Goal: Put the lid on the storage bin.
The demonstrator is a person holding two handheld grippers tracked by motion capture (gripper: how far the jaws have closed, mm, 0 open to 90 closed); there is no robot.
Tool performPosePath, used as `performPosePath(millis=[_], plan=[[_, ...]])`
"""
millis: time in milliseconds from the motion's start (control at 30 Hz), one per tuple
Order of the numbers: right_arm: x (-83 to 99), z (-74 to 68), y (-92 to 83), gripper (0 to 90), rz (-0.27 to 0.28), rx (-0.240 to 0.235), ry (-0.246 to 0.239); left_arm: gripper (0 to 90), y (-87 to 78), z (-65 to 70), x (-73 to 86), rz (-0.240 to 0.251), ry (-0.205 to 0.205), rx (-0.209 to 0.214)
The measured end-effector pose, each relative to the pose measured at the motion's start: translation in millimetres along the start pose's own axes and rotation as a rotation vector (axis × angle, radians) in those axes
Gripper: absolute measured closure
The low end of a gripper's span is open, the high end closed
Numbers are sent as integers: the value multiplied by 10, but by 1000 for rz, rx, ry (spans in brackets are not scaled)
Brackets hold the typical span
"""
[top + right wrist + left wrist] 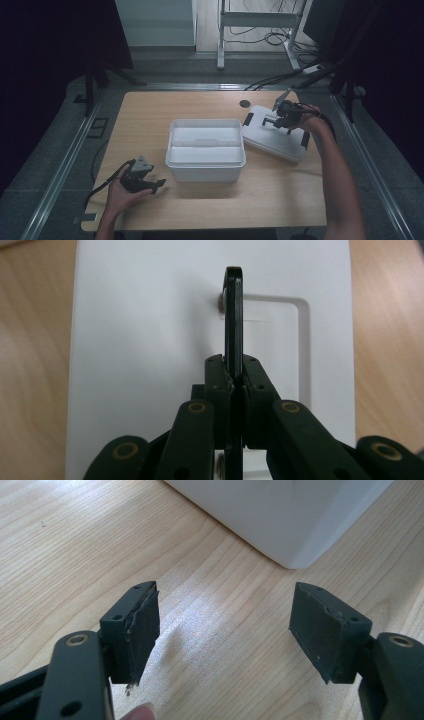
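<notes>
White plastic is what the work is turning on: in the high view an open white box (205,149) is sitting in the middle of the wooden table (150,120), with its lid (276,135) lying flat on the table just beside it, on the right. The right gripper (276,121) is resting on top of that lid at the black handle (270,120) in its middle, while the left gripper (159,183) is waiting low on the table near the box's front left corner, touching nothing. In the left gripper view the left gripper (225,625) is standing with its jaws spread wide and only bare table between them; a white corner of the box (295,525) is showing farther off, well apart from the pads. In the right gripper view the right gripper (234,375) is pinching the thin black handle (233,315) of the lid (150,340), which is standing up on edge between jaws pressed together on it. As I judge it, the lid is gripped but not yet lifted, since it is lying flat on the table, so most of the job is remaining: raising the lid, carrying it over the box, and setting it down square on the rim, perhaps with the left gripper steadying the box
</notes>
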State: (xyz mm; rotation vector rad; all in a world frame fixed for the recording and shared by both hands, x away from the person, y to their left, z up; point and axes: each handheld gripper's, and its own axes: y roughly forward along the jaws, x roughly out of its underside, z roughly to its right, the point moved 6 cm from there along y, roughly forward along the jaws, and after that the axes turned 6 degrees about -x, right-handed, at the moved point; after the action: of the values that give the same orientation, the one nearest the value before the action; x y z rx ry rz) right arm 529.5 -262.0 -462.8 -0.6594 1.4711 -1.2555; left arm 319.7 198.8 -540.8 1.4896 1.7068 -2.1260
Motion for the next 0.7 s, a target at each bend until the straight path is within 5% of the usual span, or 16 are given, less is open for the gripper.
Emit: performPosePath(millis=[400,700], plan=[[-225,-194,-929,838,79,102,-65,284,6,-12,-15,7,-4,14],[-564,-519,-1244,838,167,73,-149,284,5,0,-79,23,6,24]])
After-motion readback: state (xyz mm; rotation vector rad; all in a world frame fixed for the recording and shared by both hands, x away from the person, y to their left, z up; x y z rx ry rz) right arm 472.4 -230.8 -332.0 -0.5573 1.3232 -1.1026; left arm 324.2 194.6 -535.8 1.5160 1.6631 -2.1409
